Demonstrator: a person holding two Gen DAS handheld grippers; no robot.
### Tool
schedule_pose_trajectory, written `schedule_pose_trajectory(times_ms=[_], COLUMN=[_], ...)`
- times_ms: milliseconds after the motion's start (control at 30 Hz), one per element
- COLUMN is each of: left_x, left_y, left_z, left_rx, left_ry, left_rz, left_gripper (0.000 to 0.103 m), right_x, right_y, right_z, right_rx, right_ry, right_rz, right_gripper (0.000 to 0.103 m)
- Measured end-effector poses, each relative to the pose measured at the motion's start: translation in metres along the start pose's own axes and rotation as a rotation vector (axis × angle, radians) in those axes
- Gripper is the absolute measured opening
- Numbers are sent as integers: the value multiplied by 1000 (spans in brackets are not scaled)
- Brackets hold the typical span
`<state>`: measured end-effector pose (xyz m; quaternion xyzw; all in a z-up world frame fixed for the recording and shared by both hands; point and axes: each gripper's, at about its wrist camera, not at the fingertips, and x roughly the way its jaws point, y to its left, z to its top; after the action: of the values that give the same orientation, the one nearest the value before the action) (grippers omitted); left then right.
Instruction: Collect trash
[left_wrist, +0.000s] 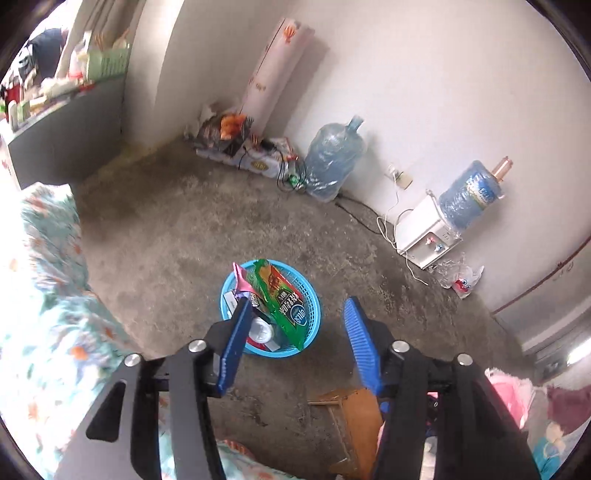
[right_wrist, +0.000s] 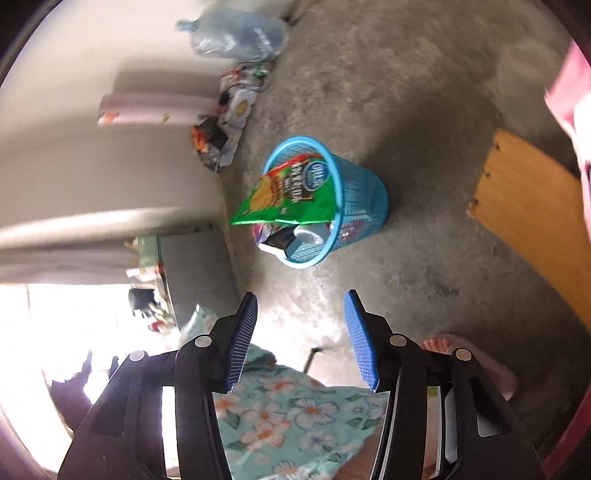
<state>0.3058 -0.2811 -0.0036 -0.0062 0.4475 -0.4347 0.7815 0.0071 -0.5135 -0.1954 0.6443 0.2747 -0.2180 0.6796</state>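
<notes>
Bare grey concrete floor (left_wrist: 177, 236) under white plastered walls. At its middle, in the left wrist view, round blue plastic mesh waste basket (left_wrist: 310, 295), standing upright on the concrete; same basket (right_wrist: 364, 195) just above centre in the right wrist view. Inside it, green crinkled snack bag (left_wrist: 280, 299) slanting up past the rim toward 11 o'clock; in the right wrist view the bag (right_wrist: 284, 199) juts over the rim toward 9 o'clock. Below the bag, round silver can top (left_wrist: 260, 329), small pink wrapper (left_wrist: 239, 277) at the 10 o'clock rim, white carton edges beside them.

Left gripper (left_wrist: 295, 314) poised over the basket, blue ribbed fingers (left_wrist: 360, 339) spread wide, nothing between them; left finger overlapping the basket's 9 o'clock rim in the view. Right gripper (right_wrist: 301, 308) at 6 o'clock of the basket, well apart from it, jaws likewise wide and empty.

Further out: brown wooden stool (left_wrist: 351, 417) at 5 o'clock, teal floral bedsheet (left_wrist: 48, 280) at 9 o'clock, clear blue water jug (left_wrist: 334, 162) against the wall at 12 o'clock, white dispenser (left_wrist: 430, 236) carrying a second blue bottle (left_wrist: 471, 194) at 2 o'clock, crumpled plastic bag (left_wrist: 463, 277) just beside the dispenser, rolled pale mat (left_wrist: 275, 74) leaning in the corner.
</notes>
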Motion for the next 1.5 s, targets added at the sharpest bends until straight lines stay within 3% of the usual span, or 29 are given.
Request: schedule_pose_trajectory(times_ms=[33, 100, 200, 400, 467, 600, 733, 967, 1100, 1200, 1500], left_x=[-27, -74, -134, -215, -231, -251, -258, -257, -252, -244, -199], left_y=[-4, -9, -9, 0, 7, 18, 24, 20, 16, 8, -14], left_z=[-11, -35, -76, -158, -181, -215, -233, -254, -260, -262, -264], left_rx=[32, 77, 69, -72, -140, -205, -189, -148, -158, -187, -223], left_ry=[-37, -97, -169, -260, -253, -236, -269, -302, -306, -304, -175], left_rz=[8, 40, 108, 320, 365, 418, 521, 604, 552, 585, 613], left_gripper=[64, 85, 97, 97, 97, 97, 97, 97, 97, 97, 97], right_x=[-9, -28, -57, -100, -107, -117, -119, -109, -102, -99, -96], right_y=[21, 60, 105, 151, 160, 172, 178, 190, 191, 186, 159], right_z=[-9, -33, -78, -162, -184, -221, -251, -289, -291, -292, -276], right_rx=[-110, -324, -588, -938, -1010, -1088, -1122, -1276, -1334, -1357, -1358], right_ry=[-16, -58, -121, -268, -299, -323, -384, -436, -382, -355, -292], right_rz=[-27, -75, -77, -115, -132, -135, -167, -249, -255, -270, -341], right_gripper=[47, 51, 62, 86, 87, 89, 93, 95, 95, 95, 95])
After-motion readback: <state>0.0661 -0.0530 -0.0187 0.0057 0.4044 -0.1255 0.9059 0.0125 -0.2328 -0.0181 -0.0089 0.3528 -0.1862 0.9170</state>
